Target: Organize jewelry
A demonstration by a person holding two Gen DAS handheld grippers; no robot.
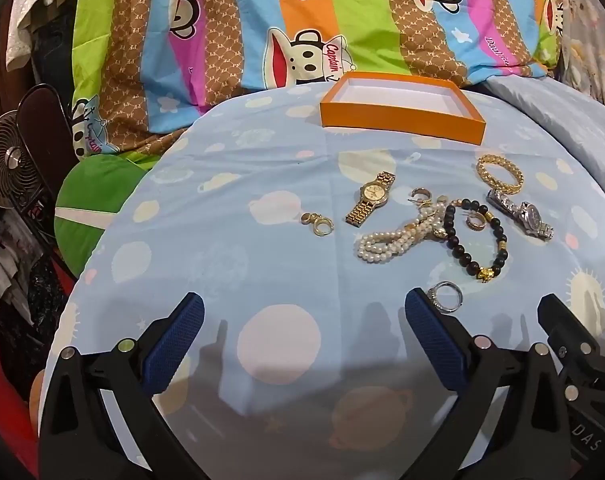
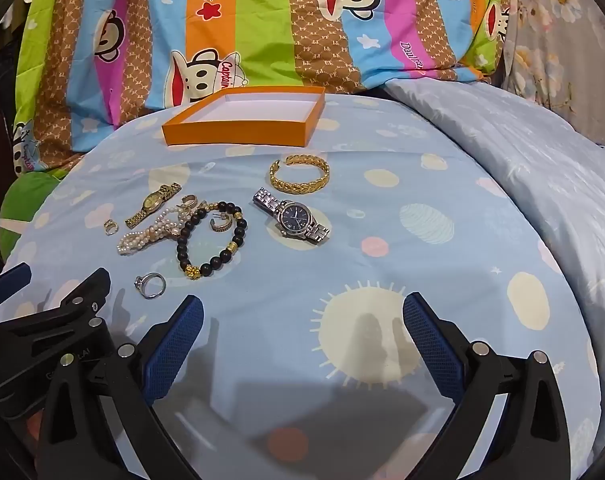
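Jaws of both the left gripper (image 1: 304, 312) and right gripper (image 2: 302, 312) stand apart and empty, while the light, slippery silver stone-set ring (image 1: 445, 297), lower right of centre, probably wants pinching across its band.

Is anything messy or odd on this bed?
Yes: the pearl strand lies tangled against the black bead bracelet, with a small gold ring inside that bracelet's loop. The orange box holds nothing yet.
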